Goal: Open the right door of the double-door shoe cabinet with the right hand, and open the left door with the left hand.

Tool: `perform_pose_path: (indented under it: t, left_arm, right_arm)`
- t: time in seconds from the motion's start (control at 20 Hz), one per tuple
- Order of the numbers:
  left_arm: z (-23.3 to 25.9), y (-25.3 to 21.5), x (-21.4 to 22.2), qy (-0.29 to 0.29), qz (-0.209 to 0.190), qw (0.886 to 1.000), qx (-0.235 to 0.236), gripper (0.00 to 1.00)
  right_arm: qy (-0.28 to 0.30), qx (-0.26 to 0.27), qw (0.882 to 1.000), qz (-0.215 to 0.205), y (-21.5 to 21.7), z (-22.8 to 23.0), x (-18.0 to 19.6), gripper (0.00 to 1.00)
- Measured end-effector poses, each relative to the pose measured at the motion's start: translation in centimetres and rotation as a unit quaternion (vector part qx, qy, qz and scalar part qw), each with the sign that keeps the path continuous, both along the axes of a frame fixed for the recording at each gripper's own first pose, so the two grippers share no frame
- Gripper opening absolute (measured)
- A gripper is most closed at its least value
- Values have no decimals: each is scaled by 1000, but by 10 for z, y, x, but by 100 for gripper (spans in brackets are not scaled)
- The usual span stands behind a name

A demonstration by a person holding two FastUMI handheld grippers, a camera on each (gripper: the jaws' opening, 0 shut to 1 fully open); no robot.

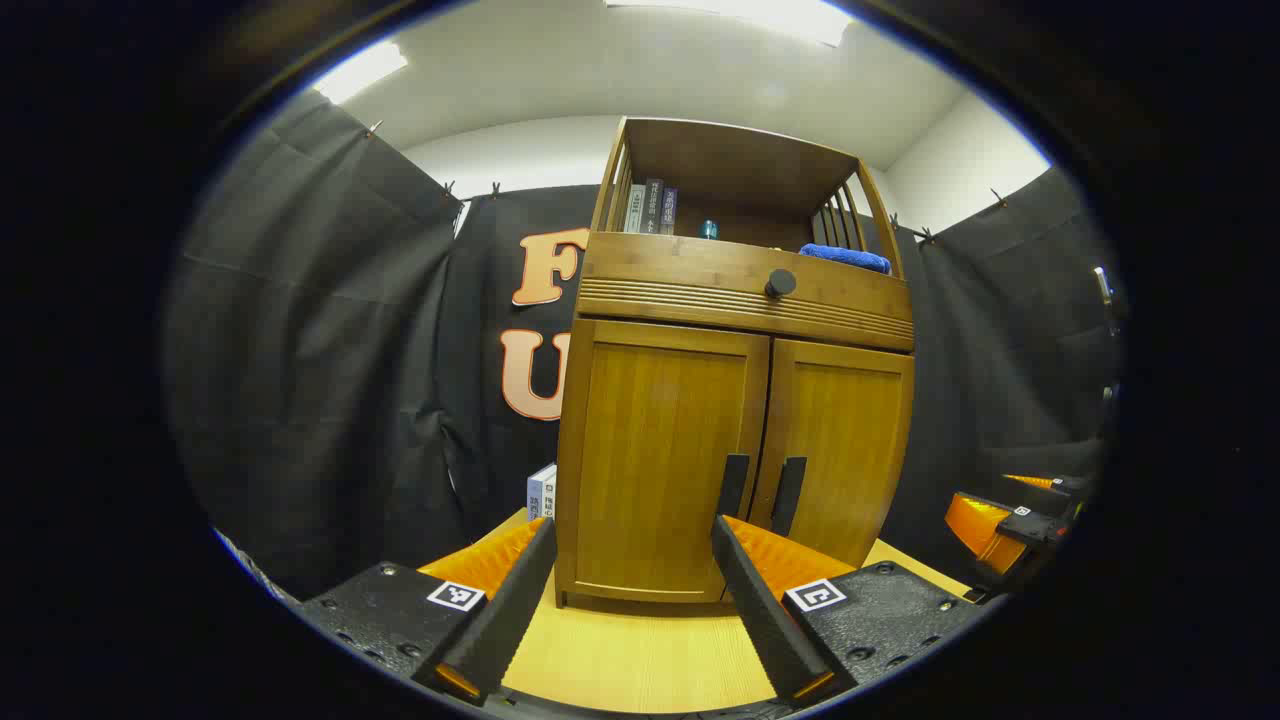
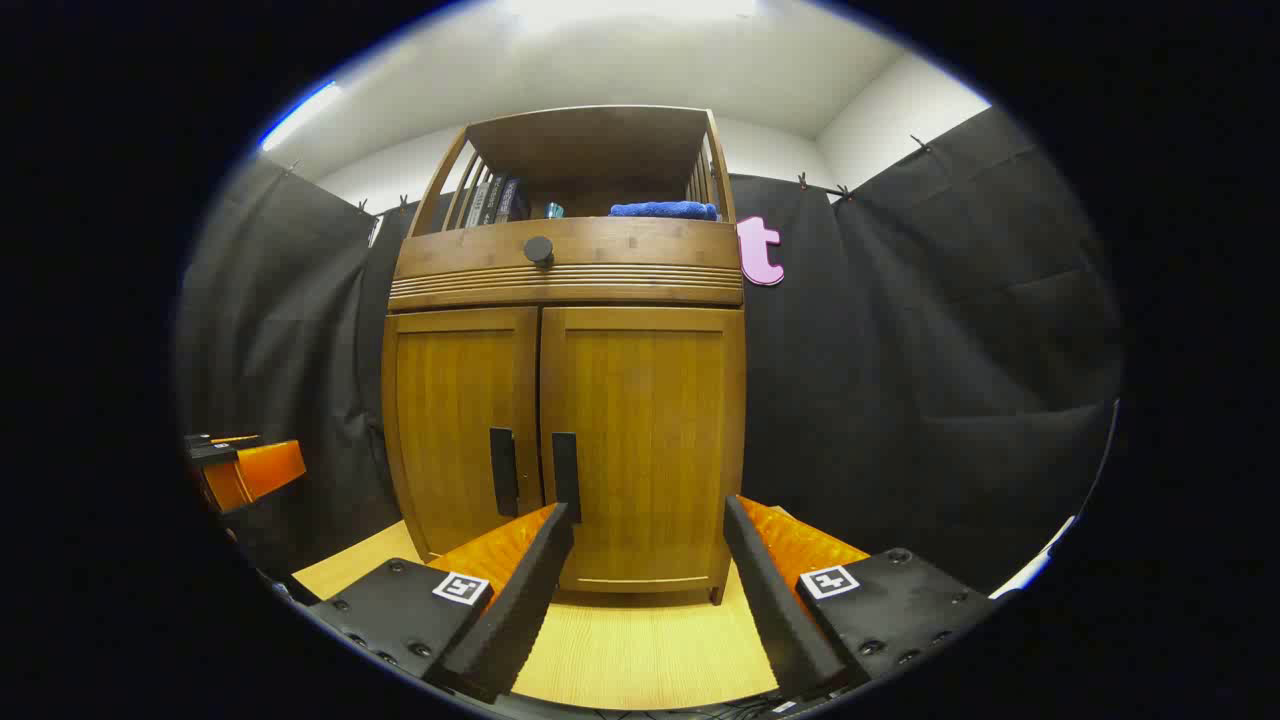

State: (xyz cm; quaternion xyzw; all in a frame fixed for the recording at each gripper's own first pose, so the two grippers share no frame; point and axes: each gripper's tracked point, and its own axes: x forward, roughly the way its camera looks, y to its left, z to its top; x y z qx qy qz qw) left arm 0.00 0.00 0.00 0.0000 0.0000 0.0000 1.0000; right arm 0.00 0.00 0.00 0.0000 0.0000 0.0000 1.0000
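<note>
- The left gripper (image 1: 632,560) is spread wide and holds nothing; it hovers over the light wooden table (image 1: 640,650), in front of the left door (image 1: 655,455).
- The right gripper (image 2: 648,550) is also spread wide and empty, and it faces the right door (image 2: 640,440).
- Both doors of the shoe cabinet (image 2: 565,400) are closed; the two black handles (image 2: 565,475) stand side by side at the middle seam, near the inner finger of each gripper but not touched.
- Above the doors there is a drawer with a round black knob (image 2: 538,250).
- On the open top shelf stand some books (image 1: 650,208), and a blue cloth (image 2: 662,210) lies there.
- A small box (image 1: 541,492) stands just beside the cabinet, on its left in the left gripper view.
</note>
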Motion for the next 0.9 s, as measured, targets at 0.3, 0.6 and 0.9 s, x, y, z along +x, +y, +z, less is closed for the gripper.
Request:
perform_pose_path:
  t: [0.3, 0.6, 0.9]
  left_arm:
    - [0, 3, -2, 0, 3, 1000, 1, 92]
    - [0, 4, -1, -2, 3, 1000, -2, 95]
    - [-2, 5, -3, 5, 5, 1000, -1, 92]
  right_arm:
    - [1, 1, 1000, -3, 3, 0, -3, 98]
    - [-2, -1, 1000, -12, 4, 1, -5, 100]
    - [2, -2, 1000, -14, 8, -3, -4, 94]
